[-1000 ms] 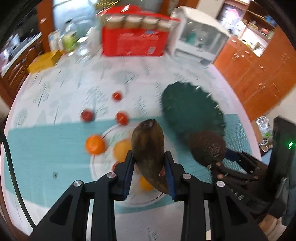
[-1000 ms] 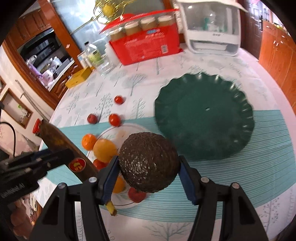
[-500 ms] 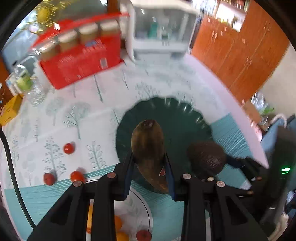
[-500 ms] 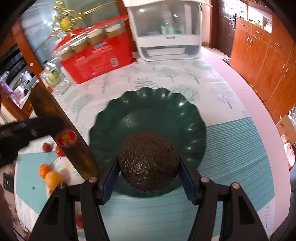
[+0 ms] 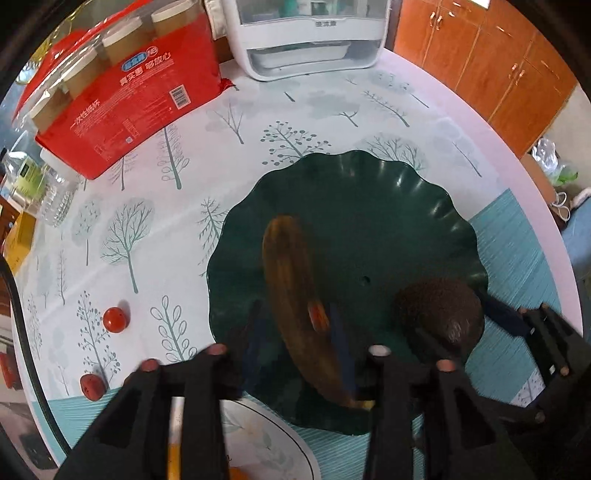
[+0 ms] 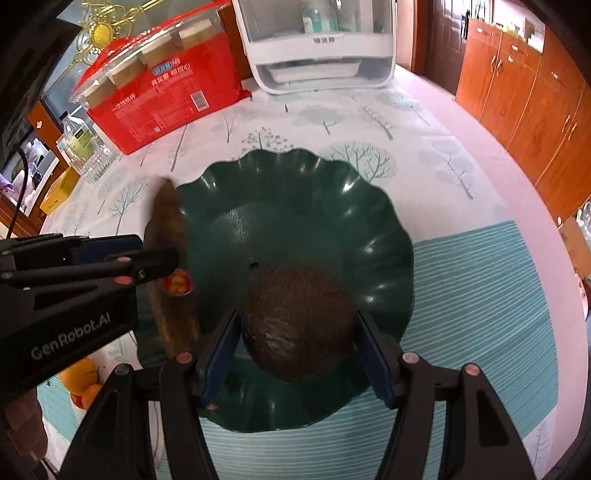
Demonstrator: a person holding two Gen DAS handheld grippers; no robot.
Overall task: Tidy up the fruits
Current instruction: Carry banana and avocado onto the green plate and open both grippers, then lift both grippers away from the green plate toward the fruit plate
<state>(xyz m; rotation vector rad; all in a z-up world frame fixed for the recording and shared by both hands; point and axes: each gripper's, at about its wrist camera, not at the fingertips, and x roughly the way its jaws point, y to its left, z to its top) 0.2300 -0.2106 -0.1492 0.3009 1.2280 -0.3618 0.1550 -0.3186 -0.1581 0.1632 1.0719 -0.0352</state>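
Observation:
A dark green scalloped plate lies on the table. A brown overripe banana with a red sticker lies on the plate's left side; it also shows in the right wrist view. My left gripper is open, its blurred fingers either side of the banana and apart from it. A dark rough avocado sits on the plate's near side. My right gripper is open, with gaps between its blue pads and the avocado.
A white plate with oranges is near the left gripper. Small red fruits lie on the cloth at left. A red cup pack, a white appliance and bottles stand at the back. The table edge runs at right.
Both grippers came down over the green plate and opened. The banana and the avocado now rest on the plate, released.

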